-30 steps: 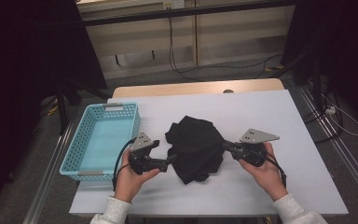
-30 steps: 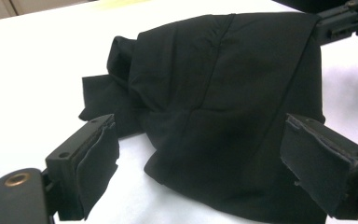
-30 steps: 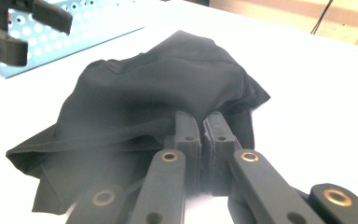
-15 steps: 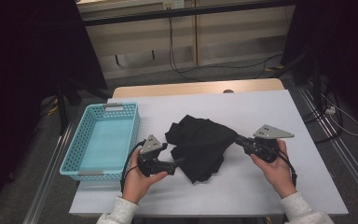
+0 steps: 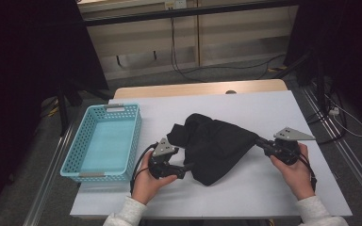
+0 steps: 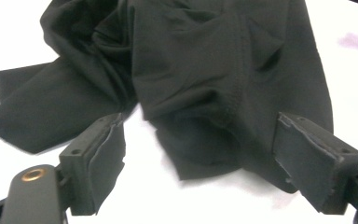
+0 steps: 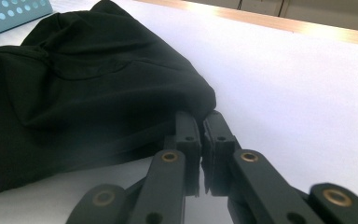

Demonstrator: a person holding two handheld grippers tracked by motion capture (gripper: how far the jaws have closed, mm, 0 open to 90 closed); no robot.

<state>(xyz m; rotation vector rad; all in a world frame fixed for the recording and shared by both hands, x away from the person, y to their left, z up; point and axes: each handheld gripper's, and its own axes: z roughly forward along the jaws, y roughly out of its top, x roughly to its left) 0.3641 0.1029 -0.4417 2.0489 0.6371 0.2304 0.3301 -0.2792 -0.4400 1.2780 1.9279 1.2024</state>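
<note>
A crumpled black garment (image 5: 217, 146) lies in the middle of the white table (image 5: 264, 113). My right gripper (image 5: 260, 142) is shut on the garment's right corner (image 7: 200, 105), and the cloth stretches toward it. At the garment's lower left edge my left gripper (image 5: 188, 167) is open. In the left gripper view its jaws have just been closing, with a fold of the garment (image 6: 205, 140) lying between the pads (image 6: 312, 158) and no pad pressing on it. A hand holds each gripper from the near side of the table.
A light blue plastic basket (image 5: 104, 141) with nothing in it stands at the table's left side, and its corner (image 7: 9, 14) appears in the right gripper view. Bare white table lies right of the garment and behind it. Cables run across the floor beyond.
My right gripper has moved to the right with the garment's corner, drawing the cloth out that way. My left gripper has shifted right toward the garment's edge.
</note>
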